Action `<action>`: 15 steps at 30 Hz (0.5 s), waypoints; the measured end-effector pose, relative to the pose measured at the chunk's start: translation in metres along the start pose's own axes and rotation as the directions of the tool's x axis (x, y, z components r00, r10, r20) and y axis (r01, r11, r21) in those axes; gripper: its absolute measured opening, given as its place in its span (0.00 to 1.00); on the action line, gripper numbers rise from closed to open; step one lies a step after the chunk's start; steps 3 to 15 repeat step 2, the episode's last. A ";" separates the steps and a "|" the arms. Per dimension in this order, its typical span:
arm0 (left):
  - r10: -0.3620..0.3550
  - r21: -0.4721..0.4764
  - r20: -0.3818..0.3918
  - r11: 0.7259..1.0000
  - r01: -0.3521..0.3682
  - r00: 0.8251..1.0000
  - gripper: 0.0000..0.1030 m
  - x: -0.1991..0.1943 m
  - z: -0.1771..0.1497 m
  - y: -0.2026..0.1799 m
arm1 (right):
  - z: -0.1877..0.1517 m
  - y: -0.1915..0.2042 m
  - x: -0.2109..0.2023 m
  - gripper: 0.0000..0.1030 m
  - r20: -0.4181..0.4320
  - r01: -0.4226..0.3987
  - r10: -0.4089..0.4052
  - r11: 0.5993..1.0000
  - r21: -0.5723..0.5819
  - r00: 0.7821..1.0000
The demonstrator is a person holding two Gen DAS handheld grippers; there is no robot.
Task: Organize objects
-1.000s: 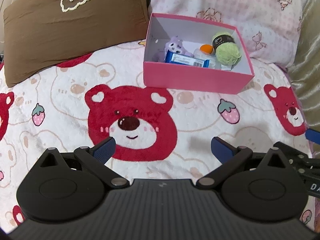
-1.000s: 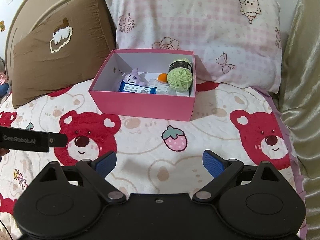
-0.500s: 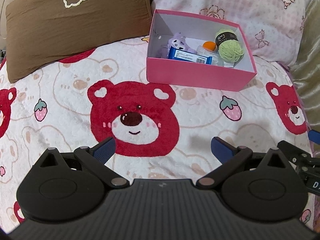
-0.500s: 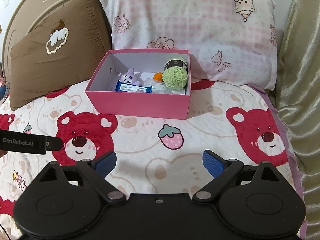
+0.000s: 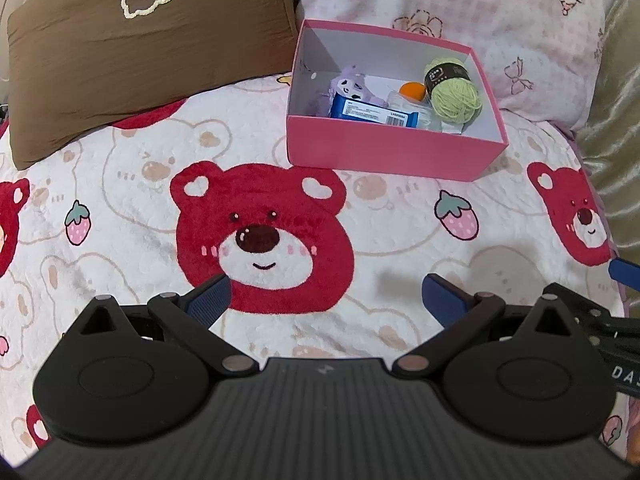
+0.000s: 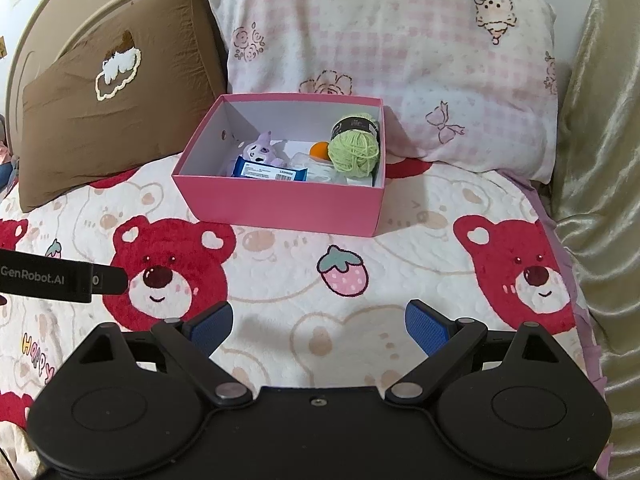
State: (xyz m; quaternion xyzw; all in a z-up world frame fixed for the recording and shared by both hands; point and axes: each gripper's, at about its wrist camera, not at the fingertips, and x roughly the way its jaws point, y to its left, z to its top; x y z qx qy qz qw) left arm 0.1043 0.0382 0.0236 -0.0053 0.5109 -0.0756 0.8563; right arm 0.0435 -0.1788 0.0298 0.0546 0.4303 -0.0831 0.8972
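A pink box point(image 5: 384, 148) point(image 6: 280, 200) stands on the bear-print bedspread against the pillows. Inside it lie a purple plush toy point(image 5: 352, 84) point(image 6: 262, 150), a blue packet point(image 5: 372, 112) point(image 6: 268, 170), an orange ball point(image 5: 413, 90) point(image 6: 319, 148), a green yarn ball point(image 5: 454, 94) point(image 6: 354, 148) and a clear plastic pack point(image 6: 316, 168). My left gripper point(image 5: 326, 298) is open and empty, low over the bedspread, well short of the box. My right gripper point(image 6: 319, 326) is open and empty too, also short of the box.
A brown pillow point(image 5: 140, 40) point(image 6: 108, 92) leans at the back left and a pink checked pillow point(image 5: 460, 12) point(image 6: 392, 52) behind the box. A beige curtain point(image 6: 600, 160) hangs along the right. The left gripper's body point(image 6: 60, 278) shows at the right view's left edge.
Both grippers have drawn back and risen slightly, so the box sits a little farther away in both views. Both stay open and empty.
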 end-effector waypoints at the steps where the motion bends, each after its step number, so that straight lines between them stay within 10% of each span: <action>1: 0.000 0.004 -0.001 1.000 0.000 1.000 1.00 0.000 0.000 0.000 | 0.000 0.000 0.001 0.92 -0.002 0.001 -0.001 1.000 0.002 1.000; 15: 0.001 0.005 -0.001 1.000 -0.001 1.000 1.00 0.000 -0.001 0.000 | -0.001 0.000 0.001 0.92 -0.004 0.002 -0.002 1.000 0.004 1.000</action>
